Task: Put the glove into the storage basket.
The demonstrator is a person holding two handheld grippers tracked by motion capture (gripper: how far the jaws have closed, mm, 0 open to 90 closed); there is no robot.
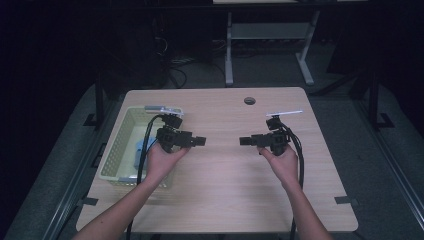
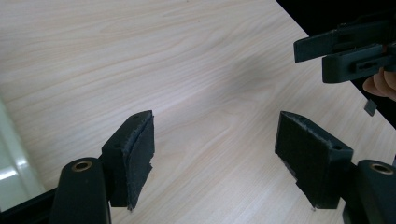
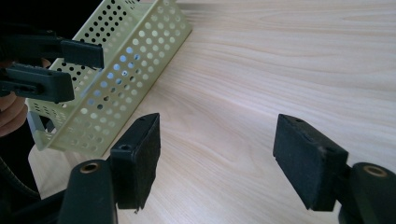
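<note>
**Two claws, one basket, both claws empty**

Two claws over the tabletop [image 1: 220,195], facing each other across the middle. The left claw [image 1: 200,141] sits at about nine o'clock from the tabletop's centre, tips pointing toward three o'clock; the right claw [image 1: 244,141] sits at about three o'clock, tips pointing back toward nine. They are apart, with bare wood between them.

In the left gripper view the left claw's two jaws stand wide apart with only wood grain between the pads, nothing held. The right gripper view shows the same for the right claw: two pads spread wide, nothing in between.

One basket [image 1: 116,150] on the tabletop, pale green and perforated, at the nine o'clock edge, just beside the left hand [image 1: 162,160]. Inside it lies one blue thing [image 1: 140,152], too small to make out. The left claw's cable drapes over the basket's near side. In the right gripper view, the basket's holed wall shows at eleven o'clock.

One round hole [image 1: 249,100] sits in the tabletop at twelve o'clock. The right hand [image 1: 282,159] grips its tool from six o'clock.
</note>
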